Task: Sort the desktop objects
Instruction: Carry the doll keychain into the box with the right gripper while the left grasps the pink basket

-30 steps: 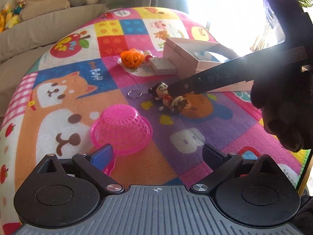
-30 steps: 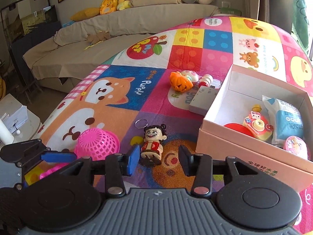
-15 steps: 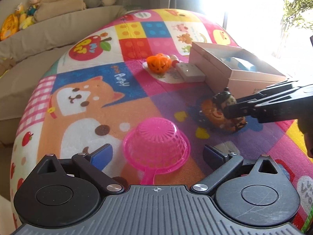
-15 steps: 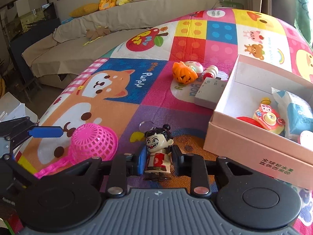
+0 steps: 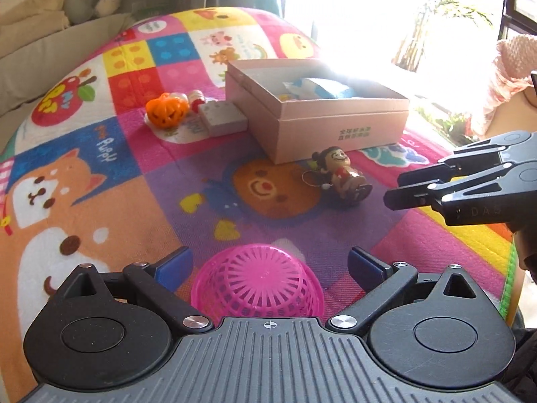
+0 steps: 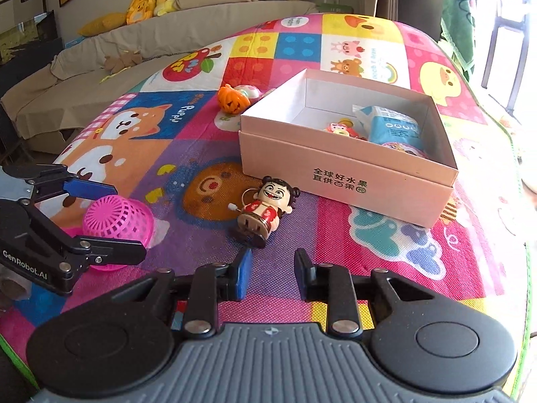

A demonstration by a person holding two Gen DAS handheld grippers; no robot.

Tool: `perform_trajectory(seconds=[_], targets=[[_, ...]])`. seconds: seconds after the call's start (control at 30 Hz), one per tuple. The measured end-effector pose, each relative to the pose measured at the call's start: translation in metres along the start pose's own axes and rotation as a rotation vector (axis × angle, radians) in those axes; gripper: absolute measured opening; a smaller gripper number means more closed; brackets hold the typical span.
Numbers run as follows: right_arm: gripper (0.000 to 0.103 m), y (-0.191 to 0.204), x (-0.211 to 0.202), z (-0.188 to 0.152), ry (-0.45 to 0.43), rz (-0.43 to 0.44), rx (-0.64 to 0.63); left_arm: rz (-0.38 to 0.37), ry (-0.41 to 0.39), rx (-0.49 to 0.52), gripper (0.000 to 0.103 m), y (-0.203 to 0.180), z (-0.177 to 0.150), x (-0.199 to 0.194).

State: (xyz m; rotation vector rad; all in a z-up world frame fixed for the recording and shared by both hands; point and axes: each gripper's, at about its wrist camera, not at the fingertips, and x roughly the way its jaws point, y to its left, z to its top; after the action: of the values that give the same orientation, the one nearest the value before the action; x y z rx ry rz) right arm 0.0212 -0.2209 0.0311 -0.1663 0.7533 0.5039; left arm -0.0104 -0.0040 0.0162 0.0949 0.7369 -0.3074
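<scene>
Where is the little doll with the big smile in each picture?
Left wrist view: the doll lies on the play mat right of the middle, just in front of the pink box.
Right wrist view: the doll lies near the middle, just ahead of the right gripper, left of the box's front corner.
Shared landmark: the pink box with dark writing on its side.

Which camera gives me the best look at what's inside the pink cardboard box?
The right wrist view: it looks down into the pink cardboard box, showing a blue-and-white packet and small toys. The left wrist view sees the box lower, from the side, in window glare; only the packet's top shows.
</scene>
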Motion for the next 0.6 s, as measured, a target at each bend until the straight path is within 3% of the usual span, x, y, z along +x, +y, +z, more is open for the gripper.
perform_trajectory(seconds=[0.2, 0.4, 0.53, 0.6], targets=[[0.052, -0.004, 0.007, 0.014, -0.044, 0.031, 0.085, 0.042, 0.013, 0.038, 0.101, 0.005, -0.005, -0.009], [0.052, -0.001, 0.035, 0.032, -0.006, 0.072, 0.163, 0.048, 0.037, 0.091, 0.102, 0.005, -0.016, -0.021], [0.052, 0.006, 0.05, 0.032, 0.015, 0.067, 0.145, 0.038, 0.049, 0.085, 0.102, 0.005, -0.025, -0.023], [0.045, 0.008, 0.051, 0.03, 0.014, 0.047, 0.12, 0.055, 0.045, 0.078, 0.102, 0.008, -0.025, -0.02]])
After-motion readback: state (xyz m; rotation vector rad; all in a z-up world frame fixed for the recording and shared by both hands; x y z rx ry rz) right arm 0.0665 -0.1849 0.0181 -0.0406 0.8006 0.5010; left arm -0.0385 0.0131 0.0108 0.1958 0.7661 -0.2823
